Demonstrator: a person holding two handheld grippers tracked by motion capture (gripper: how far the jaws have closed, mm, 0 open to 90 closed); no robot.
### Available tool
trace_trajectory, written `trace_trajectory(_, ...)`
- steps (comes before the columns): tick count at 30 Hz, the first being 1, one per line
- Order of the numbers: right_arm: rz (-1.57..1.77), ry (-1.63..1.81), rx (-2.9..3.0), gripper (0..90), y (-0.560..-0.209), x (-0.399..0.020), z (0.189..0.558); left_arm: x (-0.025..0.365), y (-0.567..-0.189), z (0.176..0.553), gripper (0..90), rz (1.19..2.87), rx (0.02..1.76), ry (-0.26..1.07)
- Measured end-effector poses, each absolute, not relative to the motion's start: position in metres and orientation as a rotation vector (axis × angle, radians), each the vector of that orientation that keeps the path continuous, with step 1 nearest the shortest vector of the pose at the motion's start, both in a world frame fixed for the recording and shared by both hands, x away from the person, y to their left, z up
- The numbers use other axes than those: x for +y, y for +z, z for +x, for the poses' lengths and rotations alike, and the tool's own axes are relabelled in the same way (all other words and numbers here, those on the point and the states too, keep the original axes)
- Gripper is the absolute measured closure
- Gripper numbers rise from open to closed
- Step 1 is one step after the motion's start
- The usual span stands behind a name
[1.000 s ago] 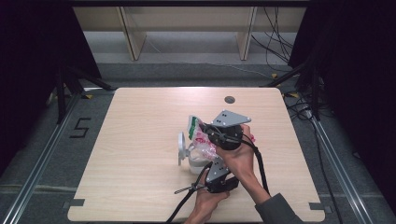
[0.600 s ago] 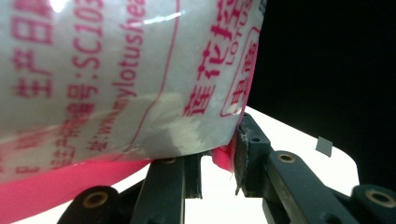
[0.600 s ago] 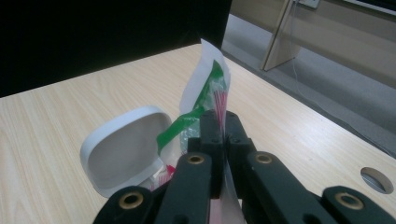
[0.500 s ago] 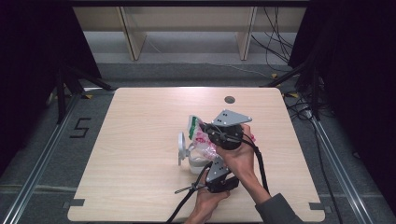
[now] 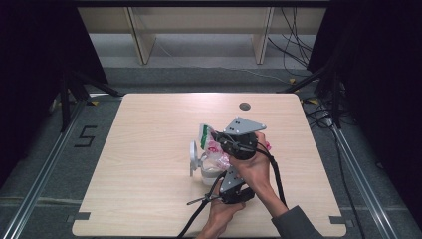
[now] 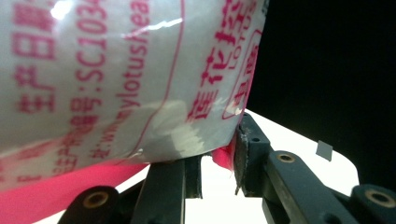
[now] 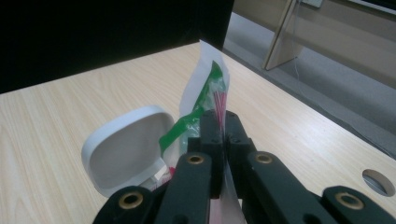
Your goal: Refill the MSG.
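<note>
A clear plastic bag (image 5: pixel 215 149) with pink and green print stands upright over a white container (image 5: pixel 210 175), whose open lid (image 5: pixel 193 158) tilts up at its left. My right gripper (image 5: pixel 215 135), under its grey plate, is shut on the bag's thin top edge (image 7: pixel 205 88); the lid (image 7: pixel 126 149) lies to the left of the jaws. My left gripper (image 5: pixel 222 175) comes in from the near side, low down. In the left gripper view the bag (image 6: pixel 116 79) looms close, and its pink lower corner sits pinched between the jaws of my left gripper (image 6: pixel 217 163).
A round hole (image 5: pixel 244 106) is set in the table (image 5: pixel 149 129) near its far edge, also seen as the hole (image 7: pixel 376 179) at the lower right. Shelf legs (image 5: pixel 139 42) stand on the floor beyond. Black cables trail from both grippers toward the near edge.
</note>
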State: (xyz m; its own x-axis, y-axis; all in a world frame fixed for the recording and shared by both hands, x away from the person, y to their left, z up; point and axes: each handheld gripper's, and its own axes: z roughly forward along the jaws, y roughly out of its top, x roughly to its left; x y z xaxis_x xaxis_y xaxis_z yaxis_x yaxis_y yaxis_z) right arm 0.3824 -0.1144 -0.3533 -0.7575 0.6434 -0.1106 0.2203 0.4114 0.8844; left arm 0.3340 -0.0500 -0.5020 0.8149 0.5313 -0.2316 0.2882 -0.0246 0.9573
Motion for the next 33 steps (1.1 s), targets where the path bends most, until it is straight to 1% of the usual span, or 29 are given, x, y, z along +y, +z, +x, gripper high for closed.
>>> trace_trajectory(3,0.737,1.309,2.232,90.0,-0.3507,-0.1143,0.3816,-0.0495,-0.4993,0.3332,74.5,1.612,0.653,0.232)
trace_trajectory(5,0.721,1.306,2.226,90.0,-0.3492,-0.1143,0.3808,-0.0501,-0.4991,0.3341,74.5,1.607,0.654,0.217)
trace_trajectory(11,0.771,1.311,2.23,90.0,-0.3524,-0.1121,0.3811,-0.0498,-0.5003,0.3342,74.5,1.613,0.659,0.222)
trace_trajectory(33,0.741,1.328,2.218,90.0,-0.3515,-0.1171,0.3811,-0.0494,-0.5014,0.3333,74.6,1.621,0.652,0.223)
